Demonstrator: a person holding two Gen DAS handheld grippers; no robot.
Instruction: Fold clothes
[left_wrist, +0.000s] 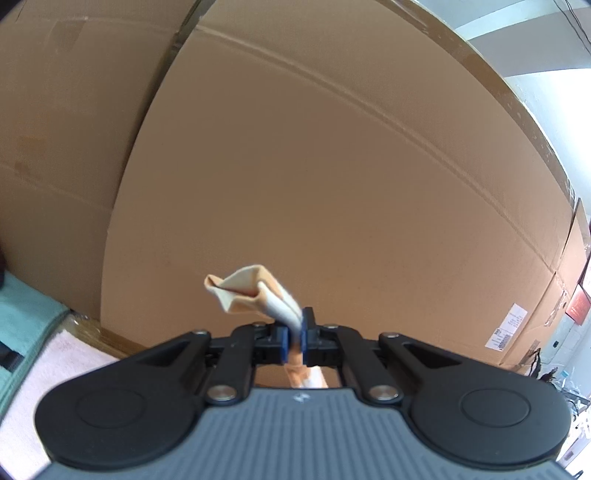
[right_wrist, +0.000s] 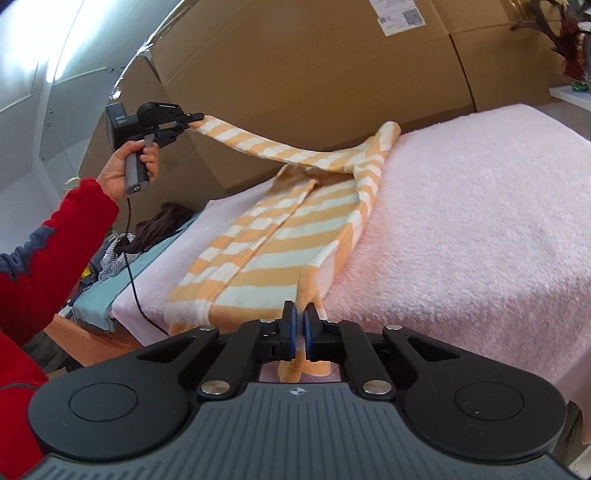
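While both claws pinch striped garment (right_wrist: 280, 236) edges | left gripper (right_wrist: 197, 119) raised | right gripper (right_wrist: 299, 314) low

Two grippers: left gripper (right_wrist: 197, 121), right gripper (right_wrist: 299, 314). One striped garment (right_wrist: 273, 236). One pink towel (right_wrist: 461, 221). One hand (right_wrist: 127, 166) at left. One shipping label (right_wrist: 400, 14) at top.

Left claw (left_wrist: 293, 334), right claw (right_wrist: 299, 325) both clamped
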